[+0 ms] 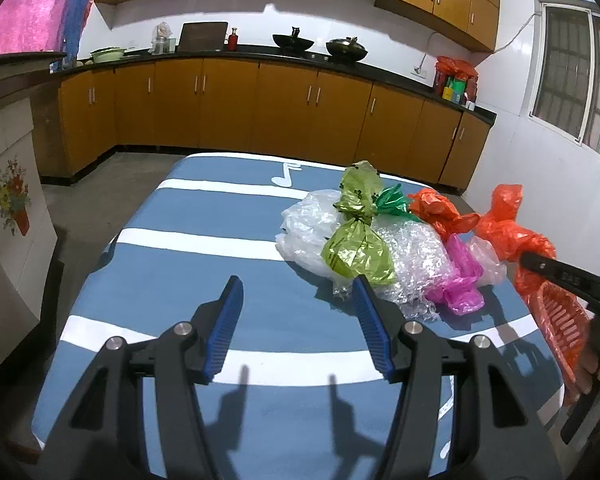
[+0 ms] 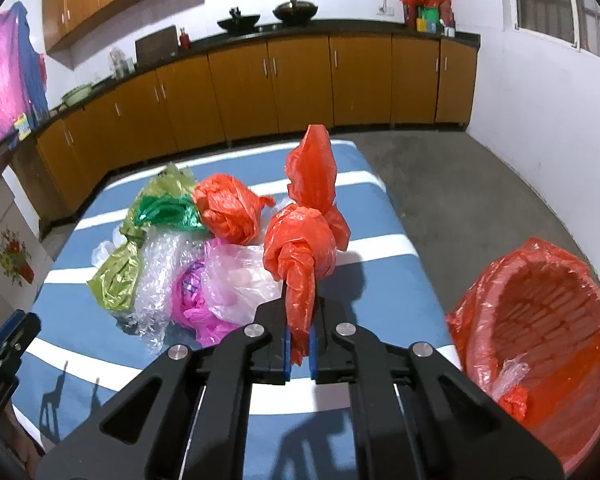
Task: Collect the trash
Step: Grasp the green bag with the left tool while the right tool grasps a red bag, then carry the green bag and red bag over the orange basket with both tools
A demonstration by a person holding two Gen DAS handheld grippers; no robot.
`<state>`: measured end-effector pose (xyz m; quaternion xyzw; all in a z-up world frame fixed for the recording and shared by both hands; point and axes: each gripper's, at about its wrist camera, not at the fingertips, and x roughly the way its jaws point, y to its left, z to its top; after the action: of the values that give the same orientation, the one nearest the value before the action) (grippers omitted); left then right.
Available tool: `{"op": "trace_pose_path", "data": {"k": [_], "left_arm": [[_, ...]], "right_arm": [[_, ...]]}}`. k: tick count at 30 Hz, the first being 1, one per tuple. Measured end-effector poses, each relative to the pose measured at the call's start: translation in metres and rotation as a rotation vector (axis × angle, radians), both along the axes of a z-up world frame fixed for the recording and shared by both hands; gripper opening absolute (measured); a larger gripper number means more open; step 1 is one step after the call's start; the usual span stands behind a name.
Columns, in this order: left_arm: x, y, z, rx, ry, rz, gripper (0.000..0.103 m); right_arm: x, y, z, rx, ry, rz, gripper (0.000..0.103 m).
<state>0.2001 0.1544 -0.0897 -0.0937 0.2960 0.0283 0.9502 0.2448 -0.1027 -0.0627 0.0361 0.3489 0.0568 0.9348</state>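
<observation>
A heap of crumpled plastic bags lies on the blue striped table [image 1: 220, 256]: an olive-green bag [image 1: 356, 246], clear bubble wrap [image 1: 414, 264], a pink bag [image 1: 462, 280], a dark green bag [image 1: 392, 202] and an orange bag [image 1: 434, 208]. My left gripper [image 1: 300, 296] is open and empty, just left of the heap. My right gripper [image 2: 300, 344] is shut on a knotted orange bag [image 2: 304, 248] and holds it up above the table; it also shows in the left wrist view [image 1: 508, 228]. An orange basket lined with an orange bag [image 2: 548, 344] stands to the right of the table.
Wooden kitchen cabinets [image 1: 228, 104] with a black counter run along the far wall, with woks [image 1: 294, 42] on top. A white cabinet with a flower print [image 1: 12, 200] stands at left. Grey floor [image 2: 460, 184] lies to the right of the table. The heap [image 2: 172, 248] sits left of my right gripper.
</observation>
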Motion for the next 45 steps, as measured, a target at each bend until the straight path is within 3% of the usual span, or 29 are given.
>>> {"op": "trace_pose_path", "data": {"k": [11, 24, 34, 38, 45], "left_arm": [[0.025, -0.014, 0.002, -0.028, 0.015, -0.029, 0.056], [0.121, -0.032, -0.003, 0.002, 0.079, -0.077, 0.054], [0.161, -0.040, -0.026, -0.019, 0.181, -0.095, 0.037], [0.160, -0.041, -0.027, -0.029, 0.186, -0.105, 0.022], [0.144, -0.031, -0.018, -0.042, 0.148, -0.099, 0.018]], "right_arm": [[-0.016, -0.015, 0.011, 0.020, -0.051, -0.016, 0.006], [-0.013, -0.019, 0.012, 0.035, -0.057, -0.012, 0.006], [-0.005, -0.020, -0.002, 0.049, -0.019, -0.004, 0.006], [-0.004, -0.023, -0.004, 0.058, -0.006, -0.011, 0.006], [-0.010, -0.022, 0.002, 0.060, -0.017, -0.005, 0.006]]}}
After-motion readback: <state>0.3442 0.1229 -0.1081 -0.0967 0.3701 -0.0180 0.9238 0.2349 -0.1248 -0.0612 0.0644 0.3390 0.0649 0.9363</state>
